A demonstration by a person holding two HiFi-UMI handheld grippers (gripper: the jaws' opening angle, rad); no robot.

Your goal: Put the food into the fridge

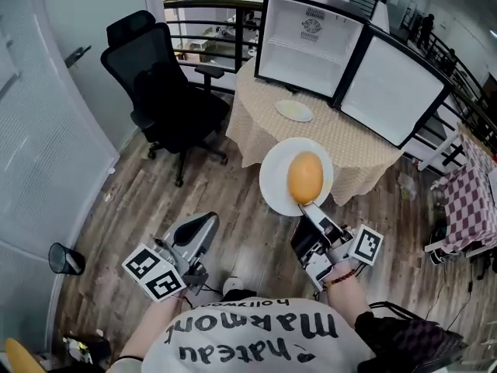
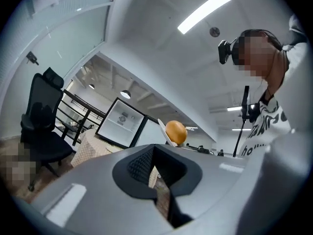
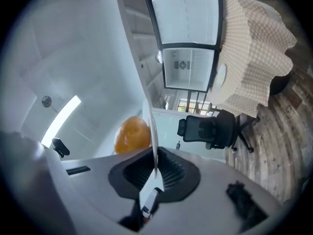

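A white plate [image 1: 273, 179] carries an orange-yellow bun [image 1: 305, 177]; my right gripper [image 1: 311, 212] is shut on its near rim and holds it above the floor, short of the table. In the right gripper view the plate's edge [image 3: 152, 131] stands upright between the pads, the bun [image 3: 132, 135] to its left. The open mini-fridge [image 1: 311, 45] stands on a round table with a beige cloth [image 1: 349, 142], door [image 1: 396, 88] swung right. My left gripper [image 1: 200, 228] hangs low at the left, shut on nothing; its view shows the fridge [image 2: 121, 123] and the bun [image 2: 175, 131].
A small plate [image 1: 294, 111] lies on the table before the fridge. A black office chair [image 1: 167, 92] stands left of the table, a railing behind. A glass wall runs along the left, a black bin [image 1: 64, 259] at its foot. Checked fabric [image 1: 470, 200] sits at the right.
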